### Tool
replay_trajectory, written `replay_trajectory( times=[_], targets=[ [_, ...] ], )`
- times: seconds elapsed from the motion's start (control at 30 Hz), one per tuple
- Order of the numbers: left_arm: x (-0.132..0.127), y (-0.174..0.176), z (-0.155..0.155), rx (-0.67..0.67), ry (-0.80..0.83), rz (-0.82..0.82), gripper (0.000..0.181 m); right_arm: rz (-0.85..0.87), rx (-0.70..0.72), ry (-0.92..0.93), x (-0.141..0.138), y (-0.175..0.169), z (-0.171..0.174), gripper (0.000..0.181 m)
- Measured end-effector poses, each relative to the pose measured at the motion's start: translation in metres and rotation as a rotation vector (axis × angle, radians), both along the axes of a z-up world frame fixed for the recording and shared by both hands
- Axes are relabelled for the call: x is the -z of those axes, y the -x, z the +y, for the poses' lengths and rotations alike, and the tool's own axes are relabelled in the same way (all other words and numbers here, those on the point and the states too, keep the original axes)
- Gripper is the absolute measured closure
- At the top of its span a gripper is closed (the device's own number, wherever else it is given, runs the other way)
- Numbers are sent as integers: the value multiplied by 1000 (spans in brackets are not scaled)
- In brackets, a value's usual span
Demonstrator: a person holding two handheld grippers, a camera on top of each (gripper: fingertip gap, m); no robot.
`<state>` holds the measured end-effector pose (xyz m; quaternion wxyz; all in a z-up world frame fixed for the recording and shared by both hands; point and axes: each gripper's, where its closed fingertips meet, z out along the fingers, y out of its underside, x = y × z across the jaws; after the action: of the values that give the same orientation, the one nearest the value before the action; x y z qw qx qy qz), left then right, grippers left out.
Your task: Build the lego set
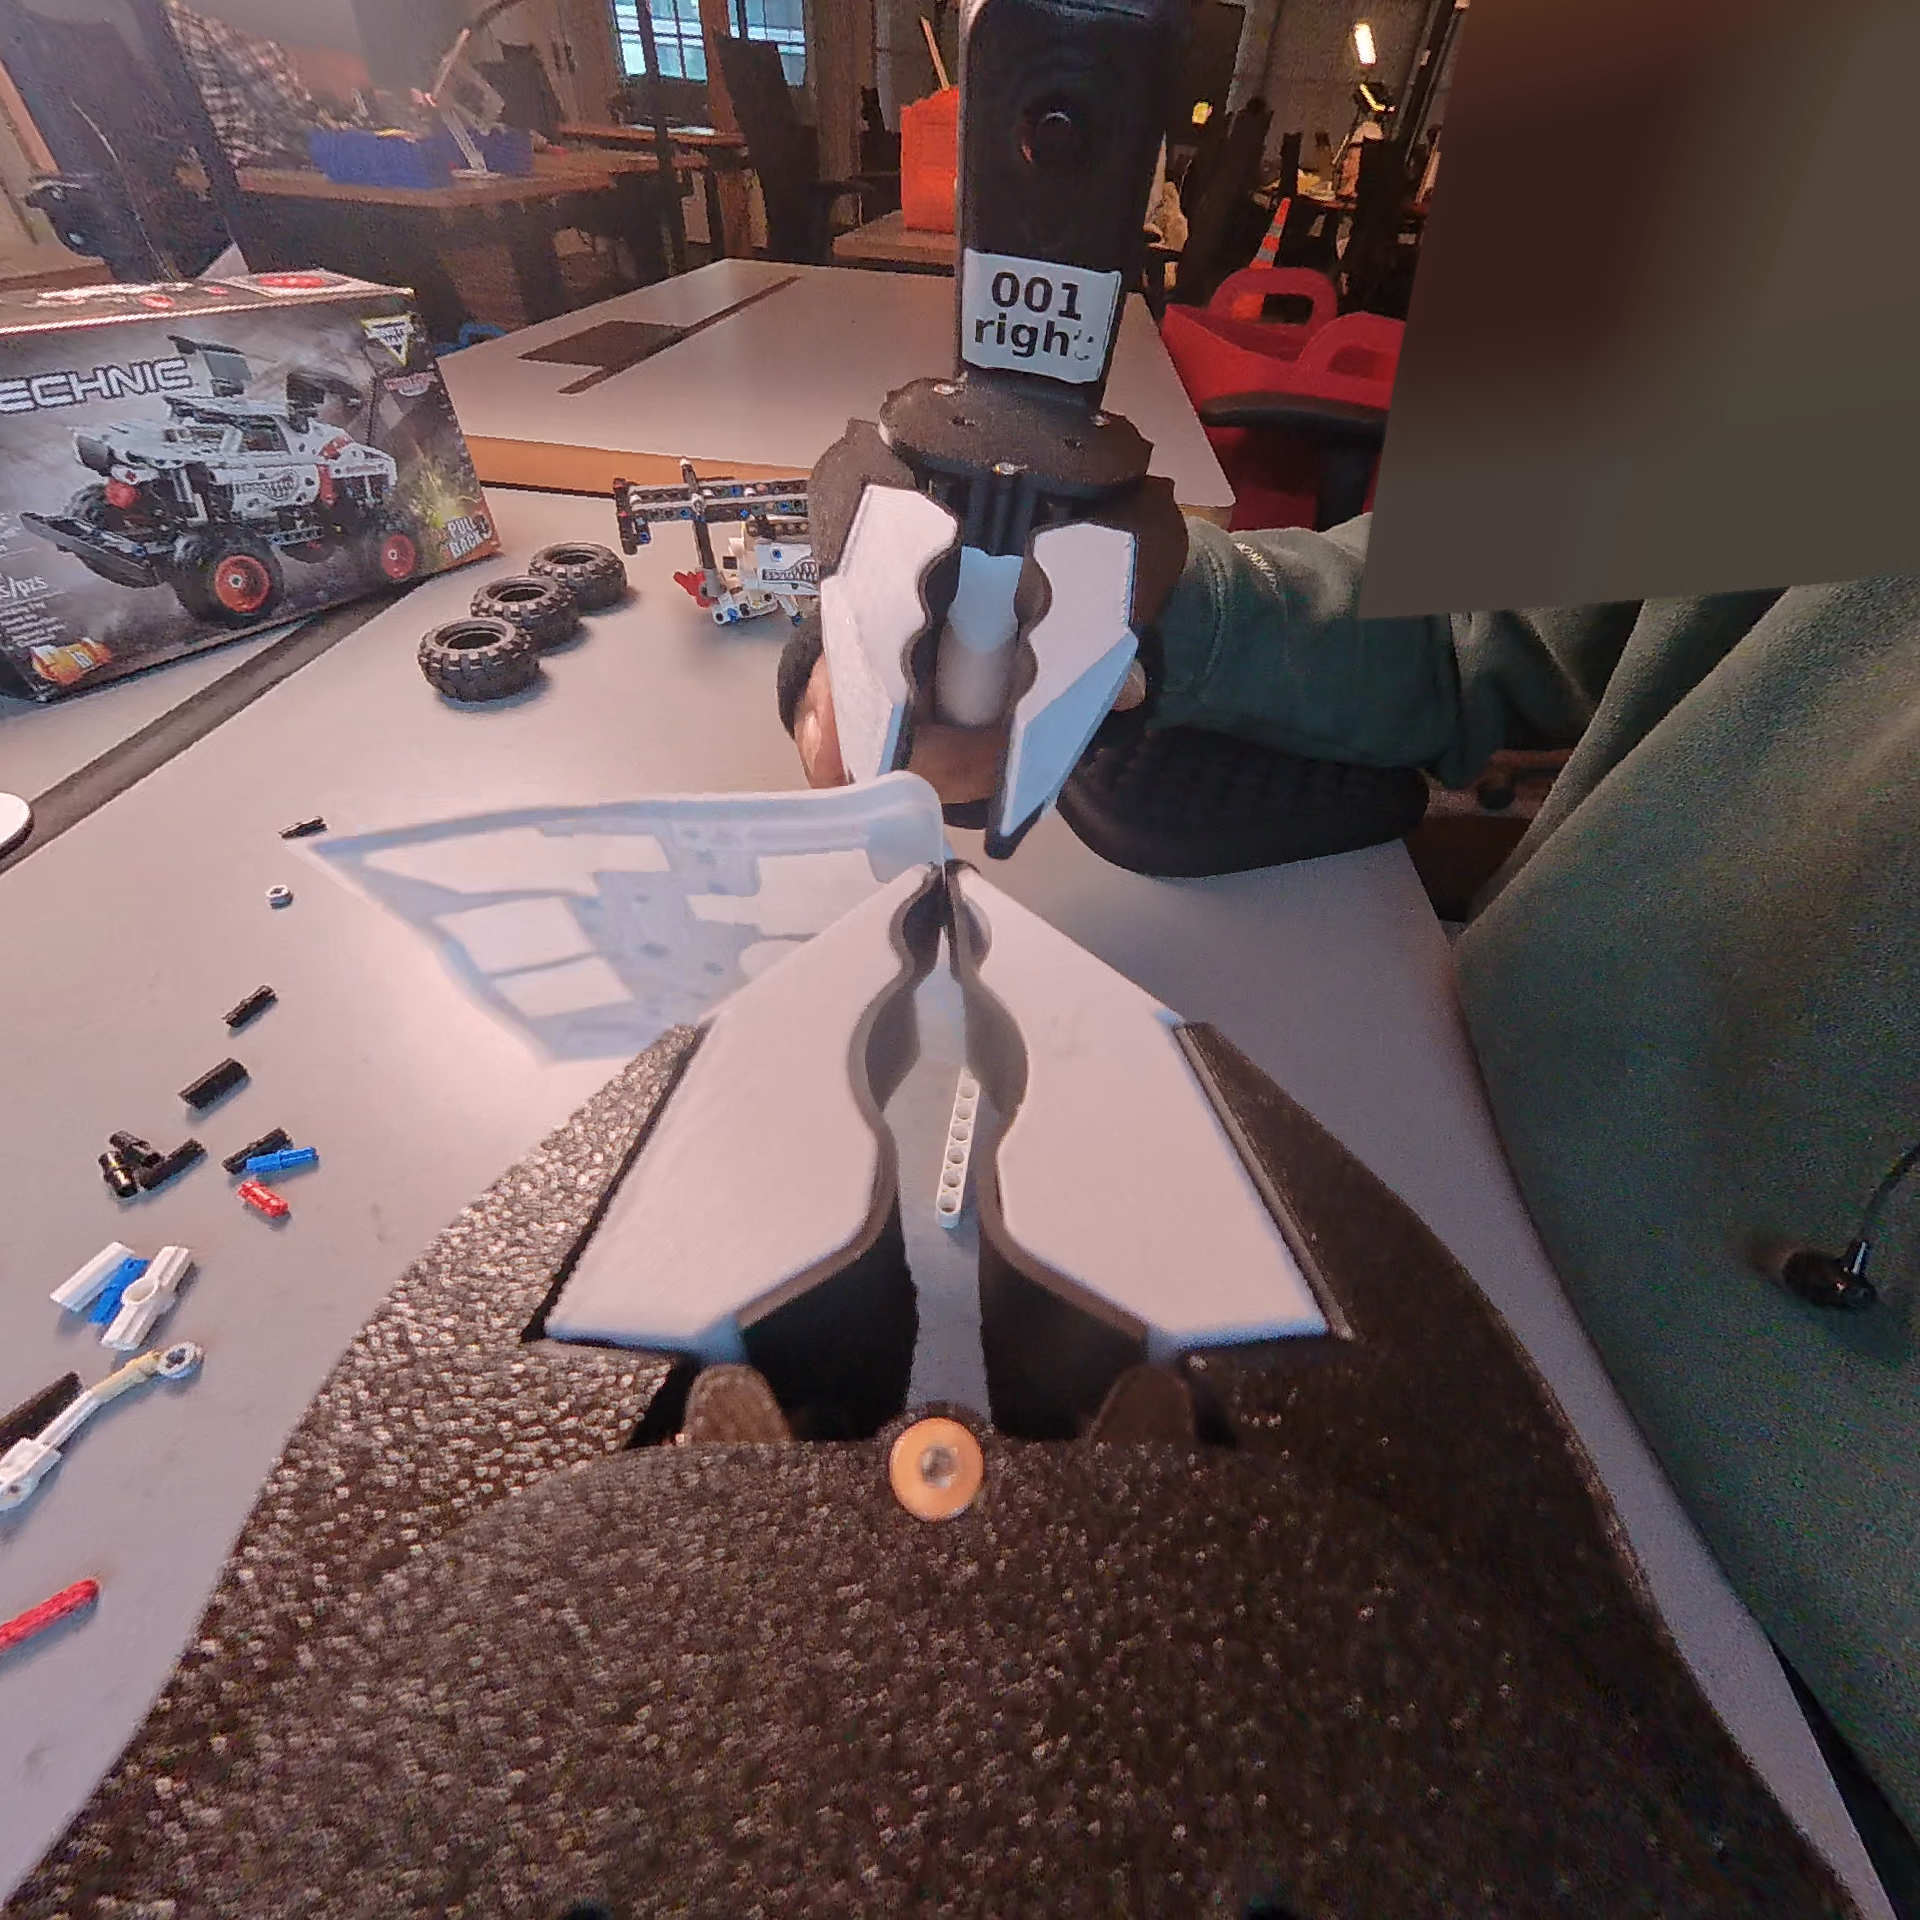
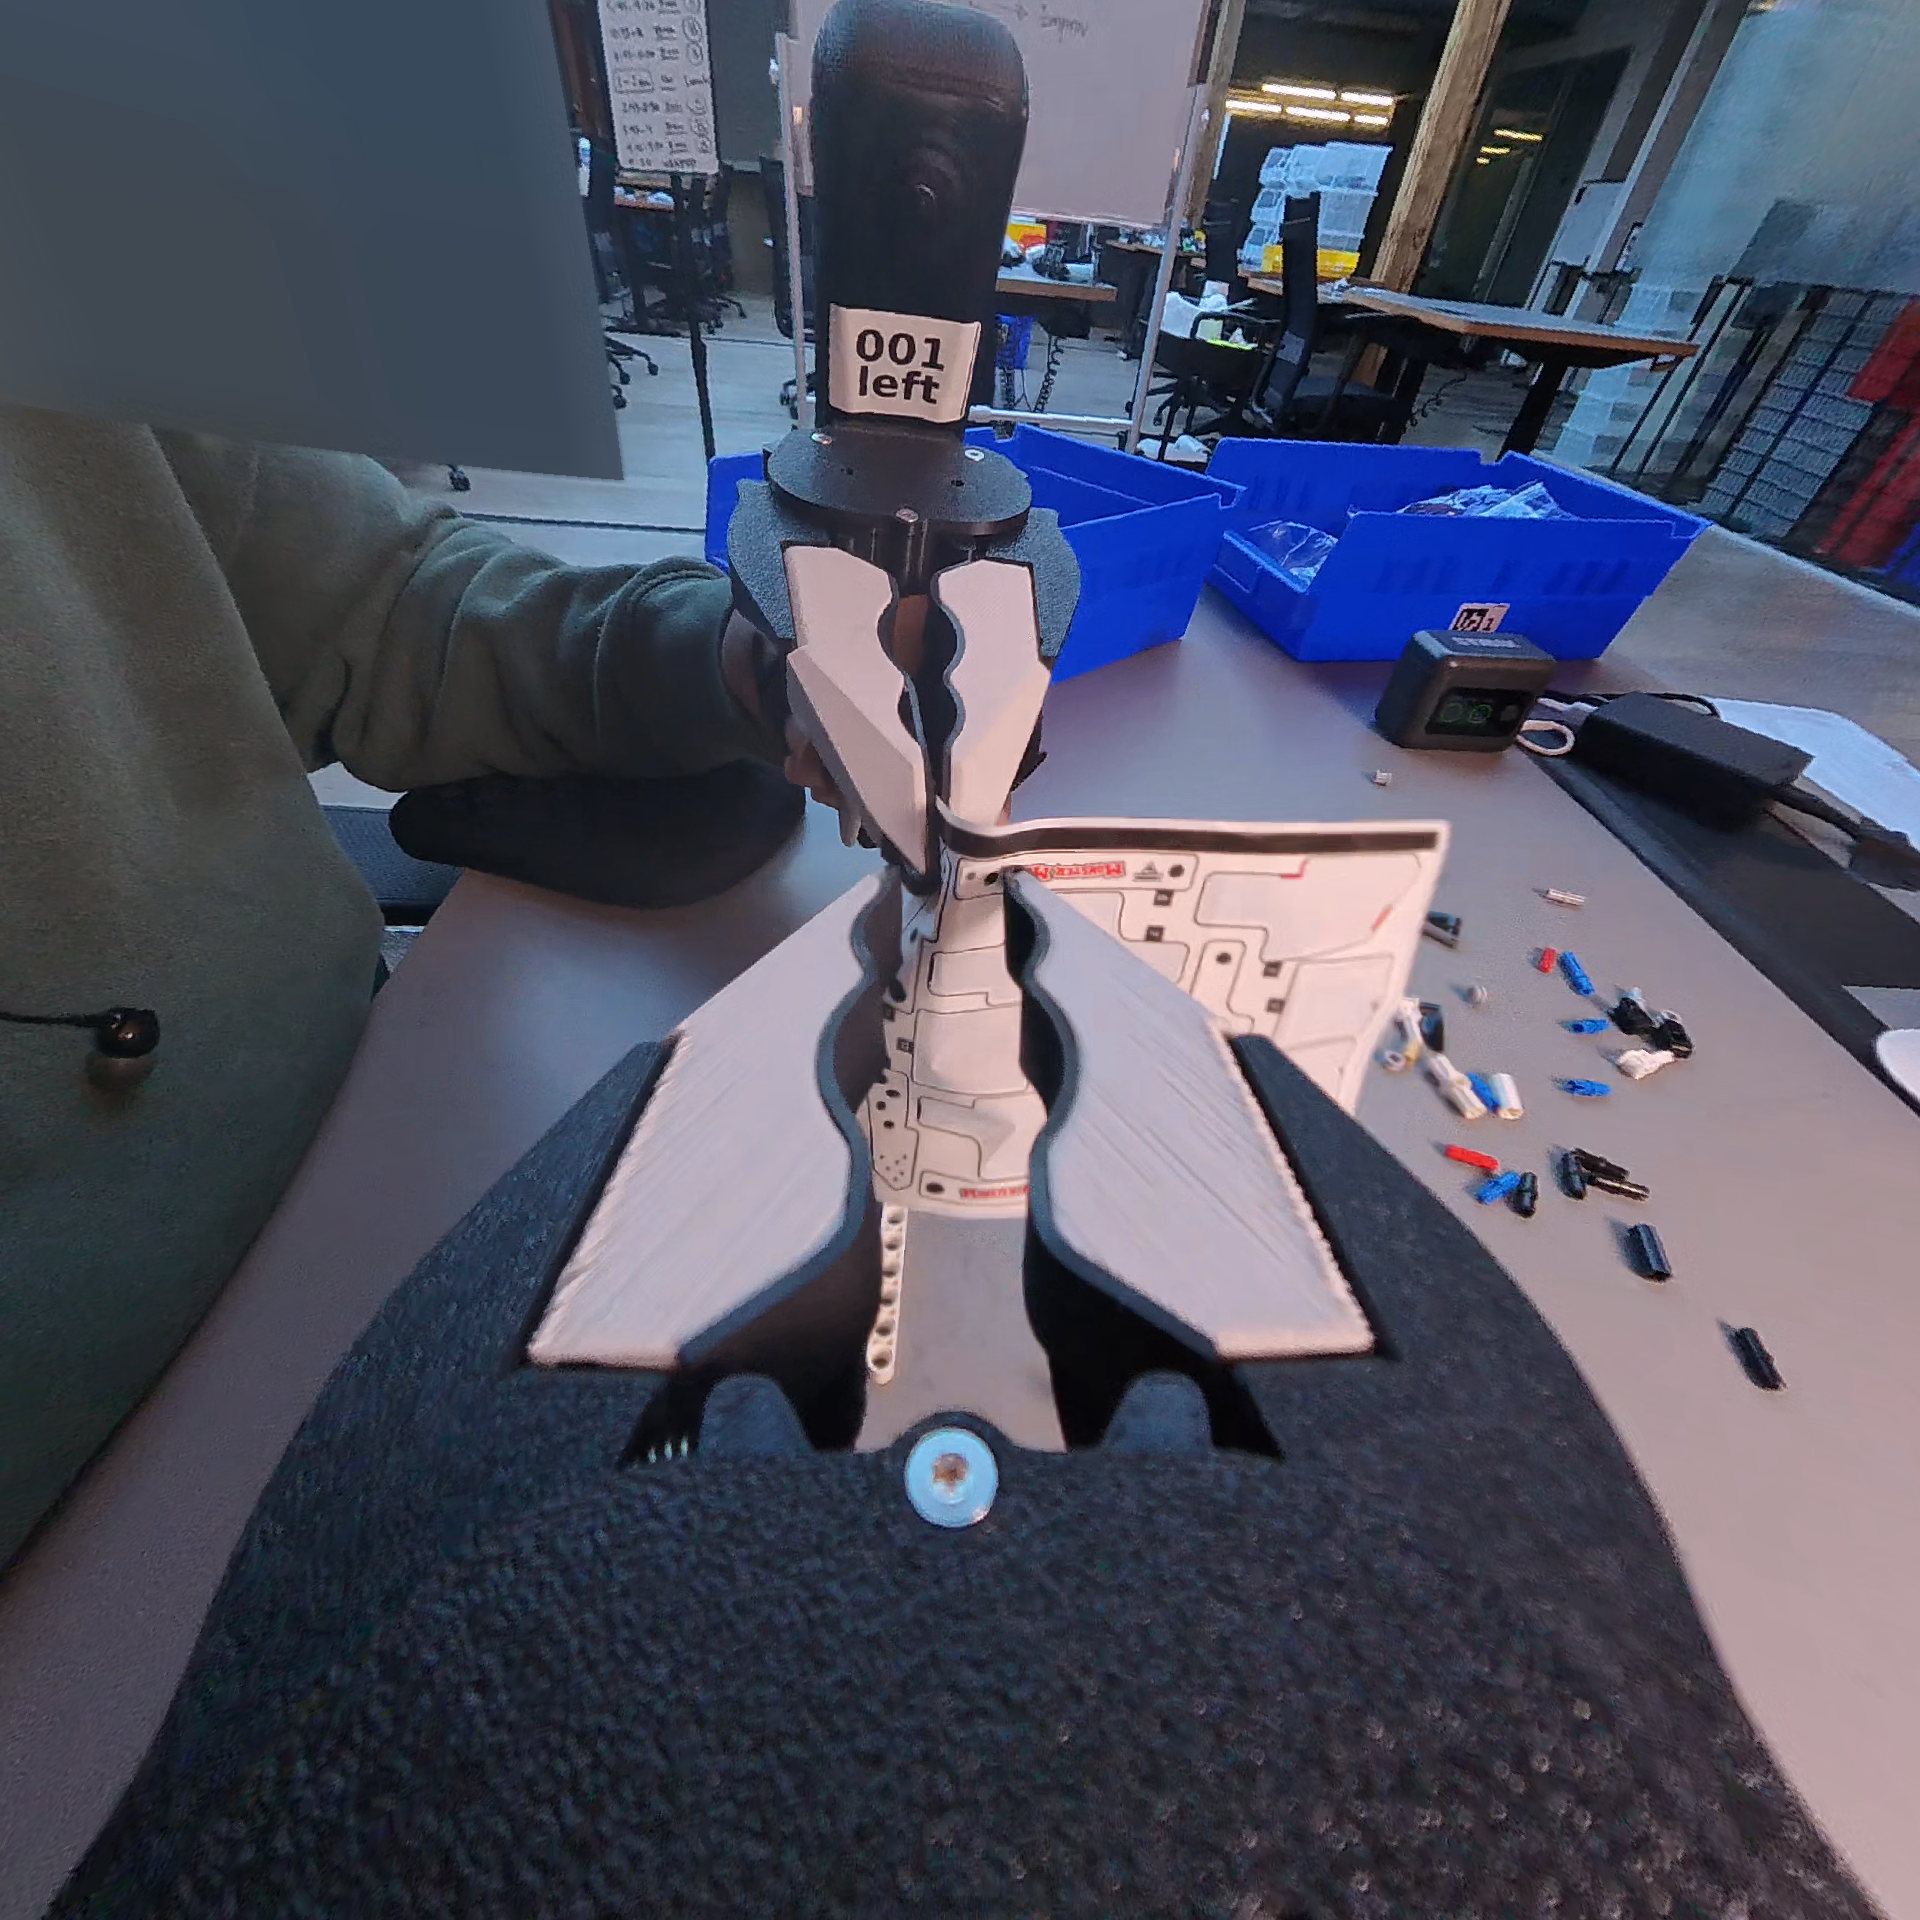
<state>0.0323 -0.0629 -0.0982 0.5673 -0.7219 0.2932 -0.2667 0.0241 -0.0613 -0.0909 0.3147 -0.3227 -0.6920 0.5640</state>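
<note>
The surface [image 1: 436, 1039] is roomy left of the sticker sheet [image 1: 582, 914], its near edge close on the right. Left gripper [image 1: 948, 878] has its jaws pinched on the sheet's corner, above a white beam [image 1: 958, 1153]; right gripper [image 2: 951, 883] seems partly open beside that corner. Peel slowly, keeping the sheet taut, clear of small loose pieces [image 1: 208, 1153]

Green sleeves [image 1: 1351, 644]; black pebbled gripper [image 1: 948, 883] bodies, white fingers [image 1: 790, 1143], labelled handles.
</note>
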Motion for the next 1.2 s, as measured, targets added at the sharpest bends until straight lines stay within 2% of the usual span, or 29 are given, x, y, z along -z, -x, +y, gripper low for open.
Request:
replay_trajectory(
  times=[0.13, 0.67, 1.0, 1.2],
  targets=[
    [3, -2, 0, 4, 1, 18, 181, 1, -11, 14, 0, -1, 0, 175],
    [-2, 6, 0, -17, -6, -8, 181, 15, -3, 4, -5, -7, 14, 181],
    [-15, 45, 19, -143, 2, -194, 181, 64, 98, -40, -23, -22, 54, 181],
    [-40, 99, 61, -257, -15, -431, 181, 137, 191, -4, -41, -38, 84, 181]
  ],
)
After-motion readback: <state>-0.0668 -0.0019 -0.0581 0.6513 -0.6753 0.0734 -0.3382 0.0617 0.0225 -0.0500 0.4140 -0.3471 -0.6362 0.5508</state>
